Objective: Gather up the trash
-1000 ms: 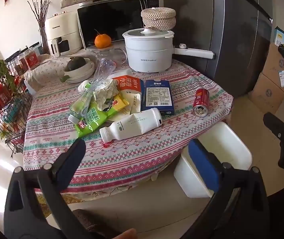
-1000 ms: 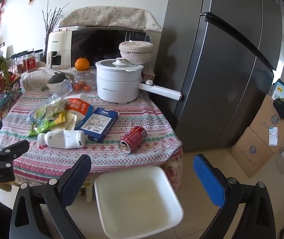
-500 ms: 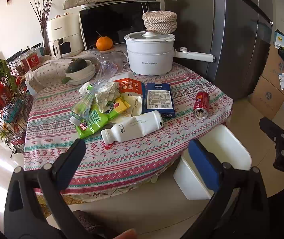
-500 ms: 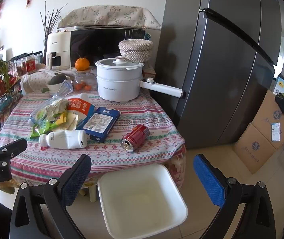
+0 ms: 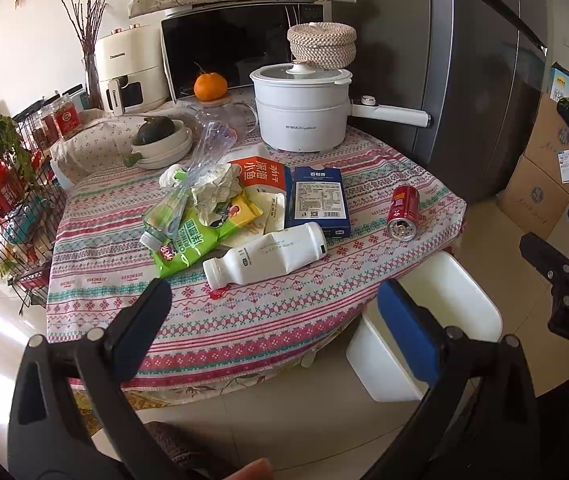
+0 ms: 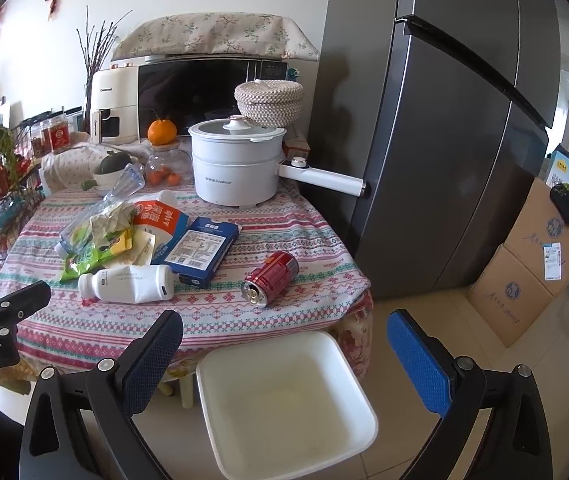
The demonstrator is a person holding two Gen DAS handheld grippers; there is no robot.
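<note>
Two claws are in view, both spread wide with nothing between the blue pads. The left claw (image 5: pixel 270 312) hangs off the near edge of the table (image 5: pixel 244 320), which is draped in a striped, patterned cloth; the right claw (image 6: pixel 284 344) hangs above the white square plastic bin (image 6: pixel 284 408), which stands on the floor against the table's edge and holds nothing.

Trash lies on the table. In the left wrist view:
- a white plastic bottle (image 5: pixel 268 256) lies on its side nearest the left claw, neck toward 9 o'clock;
- a green snack wrapper (image 5: pixel 184 244) lies just beside it at 10 o'clock, under a crushed clear plastic bottle (image 5: pixel 192 184) and crumpled paper (image 5: pixel 216 192);
- a dark blue flat carton (image 5: pixel 318 196) lies at 12 o'clock of the white bottle, touching an orange-and-white milk carton (image 5: pixel 262 176) on its 9 o'clock side;
- a red drink can (image 5: pixel 403 212) lies on its side apart from the rest, at 3 o'clock of the blue carton, near the table edge above the bin.

A white electric pot (image 5: pixel 302 108) with a side handle stands at the far side of the table.
</note>
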